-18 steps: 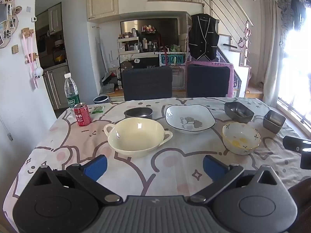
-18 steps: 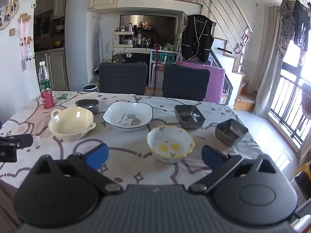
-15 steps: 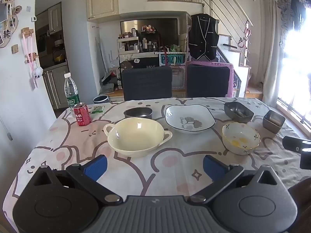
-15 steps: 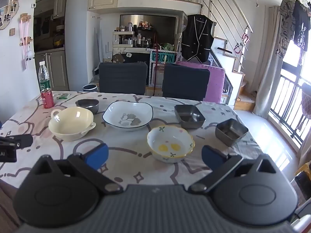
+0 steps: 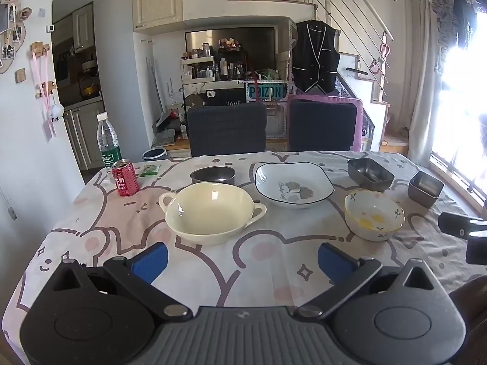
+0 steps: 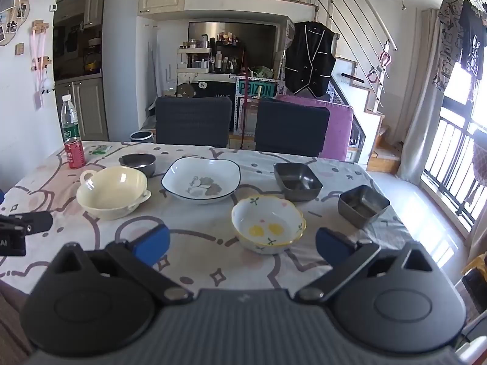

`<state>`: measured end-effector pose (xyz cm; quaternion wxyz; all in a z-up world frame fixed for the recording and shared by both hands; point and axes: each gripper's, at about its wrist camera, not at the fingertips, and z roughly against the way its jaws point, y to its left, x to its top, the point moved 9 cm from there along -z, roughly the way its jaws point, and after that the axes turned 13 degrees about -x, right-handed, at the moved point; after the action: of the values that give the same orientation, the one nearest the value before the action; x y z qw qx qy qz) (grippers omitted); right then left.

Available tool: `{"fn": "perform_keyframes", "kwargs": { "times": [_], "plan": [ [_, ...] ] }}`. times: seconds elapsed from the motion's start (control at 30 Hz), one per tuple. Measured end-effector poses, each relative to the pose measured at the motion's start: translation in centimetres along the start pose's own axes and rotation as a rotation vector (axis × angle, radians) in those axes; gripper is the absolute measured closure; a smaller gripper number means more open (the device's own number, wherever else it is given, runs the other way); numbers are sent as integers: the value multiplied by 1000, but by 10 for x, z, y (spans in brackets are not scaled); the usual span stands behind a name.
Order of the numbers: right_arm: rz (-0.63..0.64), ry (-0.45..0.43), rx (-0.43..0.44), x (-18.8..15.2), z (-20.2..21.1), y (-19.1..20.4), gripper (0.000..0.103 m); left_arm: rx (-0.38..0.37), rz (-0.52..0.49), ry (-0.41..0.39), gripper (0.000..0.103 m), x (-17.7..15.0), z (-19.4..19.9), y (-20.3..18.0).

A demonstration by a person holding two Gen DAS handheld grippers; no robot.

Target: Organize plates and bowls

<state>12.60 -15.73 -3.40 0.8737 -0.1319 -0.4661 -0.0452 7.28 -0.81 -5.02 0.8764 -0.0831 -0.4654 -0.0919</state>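
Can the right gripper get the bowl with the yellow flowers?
Probably yes. The right gripper is wide open and the flowered bowl sits just ahead of it, lined up with the gap between its fingers. Nothing stands between them; only bare tablecloth lies around the bowl.

Bare tablecloth (image 5: pixel 243 261) lies before the cream bowl (image 5: pixel 210 213).

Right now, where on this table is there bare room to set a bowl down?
Bare cloth runs along the near edge, before the cream two-handled bowl and the flowered bowl. Another patch lies between the red can and the cream bowl. The middle and far right are crowded with dishes.
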Motion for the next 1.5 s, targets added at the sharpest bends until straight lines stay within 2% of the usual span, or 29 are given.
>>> {"fn": "perform_keyframes", "kwargs": {
  "times": [1.5],
  "plan": [
    [3, 6, 0, 0, -1, 0, 0, -7, 6, 0, 0, -1, -3, 4]
  ]
}}
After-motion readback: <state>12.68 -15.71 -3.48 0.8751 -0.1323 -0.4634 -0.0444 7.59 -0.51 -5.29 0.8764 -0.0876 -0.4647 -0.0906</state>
